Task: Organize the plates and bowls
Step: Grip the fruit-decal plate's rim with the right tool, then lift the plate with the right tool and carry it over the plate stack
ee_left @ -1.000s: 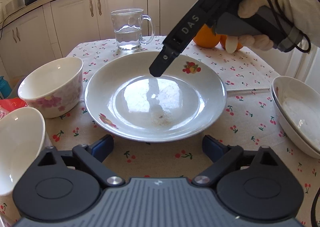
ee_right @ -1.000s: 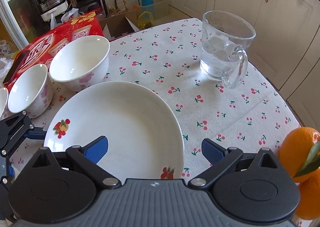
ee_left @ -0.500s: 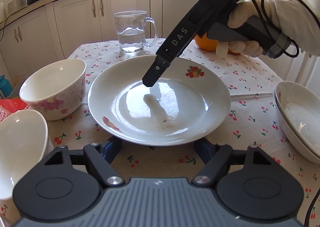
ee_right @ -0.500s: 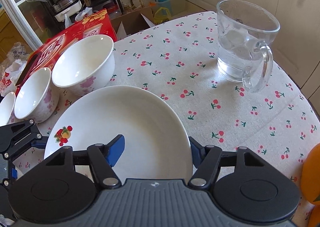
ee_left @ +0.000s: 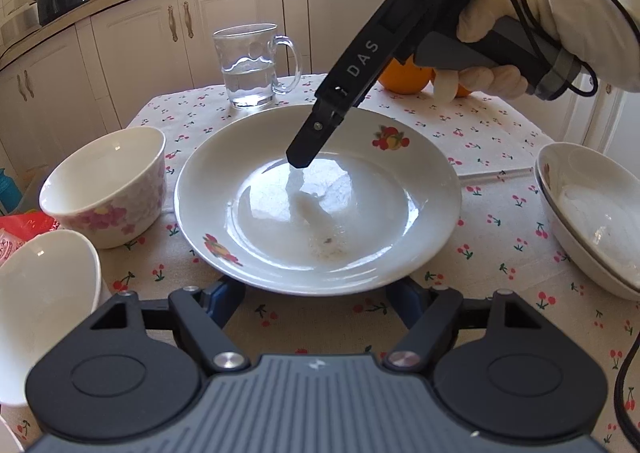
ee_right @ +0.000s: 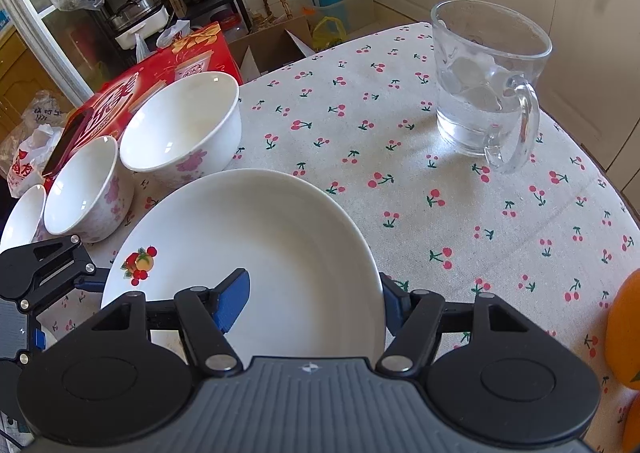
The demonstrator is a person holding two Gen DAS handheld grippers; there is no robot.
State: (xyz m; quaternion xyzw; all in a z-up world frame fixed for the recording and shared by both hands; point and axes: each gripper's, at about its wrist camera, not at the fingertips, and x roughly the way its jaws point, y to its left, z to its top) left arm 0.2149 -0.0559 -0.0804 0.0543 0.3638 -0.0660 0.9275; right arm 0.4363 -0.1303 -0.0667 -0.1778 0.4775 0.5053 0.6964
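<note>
Nearest the left wrist camera, the left gripper (ee_left: 314,299) is spread wide, its two blue-padded fingertips tucked out of sight below the near rim of the large white round ceramic plate with fruit decals (ee_left: 432,189). They seem placed there to steady or lift that edge. Whether the pads touch the china is hard to tell, since the rim hides them.

The plate lies flat in the middle of the cherry-printed tablecloth (ee_left: 500,133). The right gripper (ee_right: 312,301) comes in from the opposite side and straddles the plate's far rim. One blue finger is over the inner slope and the other just outside the edge, with the jaws apart and not yet pinching. That stance suits a rim grip, which is probably the only way to pick up such a shallow dish.

To the left of the plate stand white porcelain bowls with pink flower prints, a smaller one (ee_left: 44,305) nearer and a larger one (ee_left: 108,189) beyond it, close to the plate. On the right, a pair of nested white shallow dishes (ee_left: 592,221) sits apart. That is likely the stack this plate should join, so the step in hand looks like securing the plate.

Farther back are a clear glass mug part-filled with water (ee_left: 250,69) and two oranges (ee_left: 404,73), both well clear of the plate
</note>
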